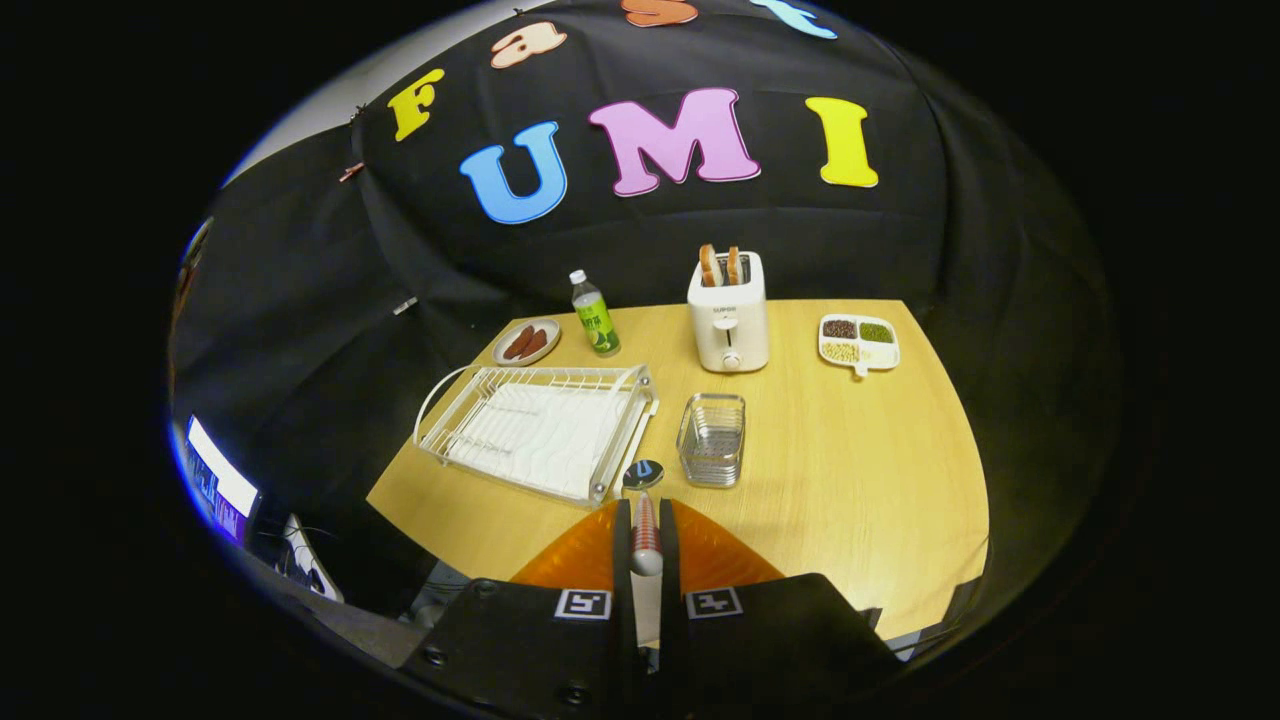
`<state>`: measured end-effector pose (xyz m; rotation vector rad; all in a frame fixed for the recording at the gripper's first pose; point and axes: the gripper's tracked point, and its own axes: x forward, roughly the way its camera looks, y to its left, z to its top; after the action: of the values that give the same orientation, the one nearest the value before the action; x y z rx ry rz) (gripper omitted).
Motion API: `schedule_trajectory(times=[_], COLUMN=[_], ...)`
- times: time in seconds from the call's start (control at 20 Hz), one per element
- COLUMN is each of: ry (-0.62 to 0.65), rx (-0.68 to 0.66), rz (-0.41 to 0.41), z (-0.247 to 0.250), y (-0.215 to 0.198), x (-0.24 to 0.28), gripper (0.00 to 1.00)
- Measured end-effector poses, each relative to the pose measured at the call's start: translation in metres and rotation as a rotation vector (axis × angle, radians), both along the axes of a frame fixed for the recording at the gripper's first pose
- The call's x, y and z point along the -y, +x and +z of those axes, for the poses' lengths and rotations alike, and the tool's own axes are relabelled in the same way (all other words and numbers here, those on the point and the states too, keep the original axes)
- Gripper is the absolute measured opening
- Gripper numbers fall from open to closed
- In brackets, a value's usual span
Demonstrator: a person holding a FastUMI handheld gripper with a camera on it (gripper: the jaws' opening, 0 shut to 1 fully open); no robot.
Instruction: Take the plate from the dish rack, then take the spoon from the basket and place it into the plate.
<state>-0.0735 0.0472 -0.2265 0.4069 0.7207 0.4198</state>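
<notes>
Pale wooden surface backed by a black cloth wall. At frame centre-left, a white wire dish rack on a white tray holds no dishes. Just right of it stands a clear square basket, contents not discernible. At lower centre, the hand-held gripper is clamped on the handle of a metal spoon, bowl pointing ahead. Further back: a small plate of brown pieces, a green-labelled bottle, a white toaster holding two bread slices, and a divided white tray of beans.
</notes>
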Motion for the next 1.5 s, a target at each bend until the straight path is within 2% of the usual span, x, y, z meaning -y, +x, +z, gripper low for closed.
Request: schedule_trajectory(times=[0.25,0.6,0.9,1.2,1.5], ry=[0.006,-0.04,-0.066,-0.126,-0.136], rx=[-0.086,-0.15,-0.133,-0.21,-0.255], rz=[0.029,0.042,0.071,0.109,0.081], z=[-0.048,-0.103,-0.125,-0.161,-0.176], y=[-0.032,-0.05,-0.05,-0.066,-0.067], x=[-0.027,-0.043,-0.054,-0.064,-0.062], gripper=[0.12,0.13,0.12,0.15,0.21])
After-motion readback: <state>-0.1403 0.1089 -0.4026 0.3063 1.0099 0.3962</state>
